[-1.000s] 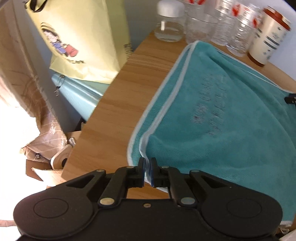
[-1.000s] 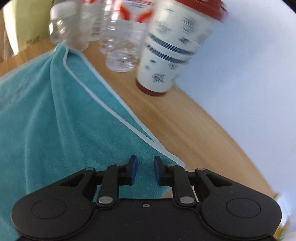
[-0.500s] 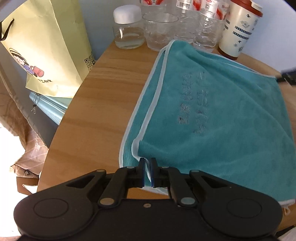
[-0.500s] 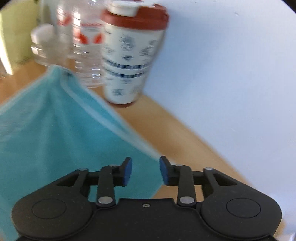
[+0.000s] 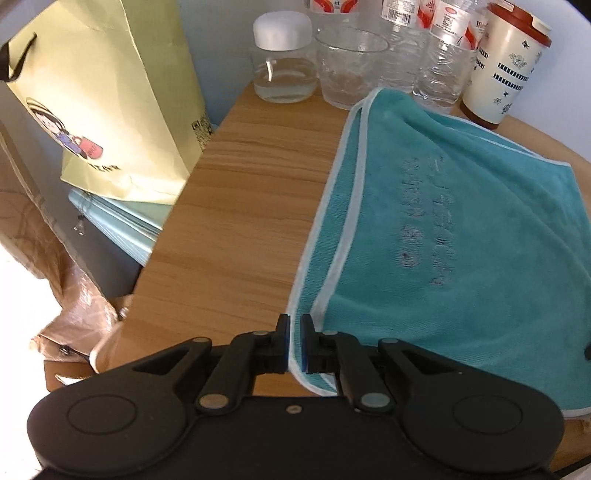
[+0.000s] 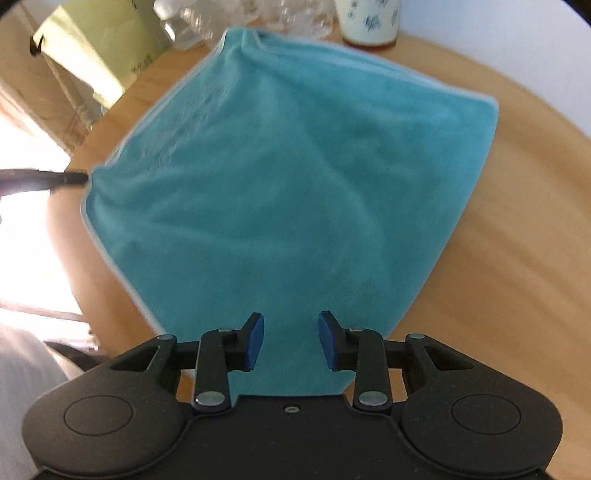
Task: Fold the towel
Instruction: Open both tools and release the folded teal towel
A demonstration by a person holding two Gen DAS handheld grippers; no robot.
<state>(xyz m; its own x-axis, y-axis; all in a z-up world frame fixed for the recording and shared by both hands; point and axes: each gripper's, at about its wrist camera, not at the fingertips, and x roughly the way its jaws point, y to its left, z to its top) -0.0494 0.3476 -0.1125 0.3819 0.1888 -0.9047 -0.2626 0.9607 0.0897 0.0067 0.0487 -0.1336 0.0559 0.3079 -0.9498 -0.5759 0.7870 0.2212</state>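
Left wrist view: left gripper (image 5: 294,341) low over the near edge of the wooden table (image 5: 240,221), fingers (image 5: 282,339) drawn nearly together and pinching the white-piped corner of the teal towel (image 5: 461,240). Towel folded double, lying flat toward the table's right side, its far corner touching a clear glass (image 5: 351,66). Along the far edge, a white-lidded jar (image 5: 282,59), water bottles (image 5: 439,55) and a red-lidded cup (image 5: 506,66). Beyond the left edge, a yellow paper bag (image 5: 110,99).

Right wrist view: somewhat blurred. Right gripper (image 6: 291,339) above the near part of the towel (image 6: 295,177), blue-padded fingers (image 6: 255,341) spread wide, nothing between them. Towel spread across the table (image 6: 517,221), its left corner met by the dark tip of the other gripper (image 6: 70,178). Cup (image 6: 369,22) at the far edge, bag (image 6: 107,44) at far left.
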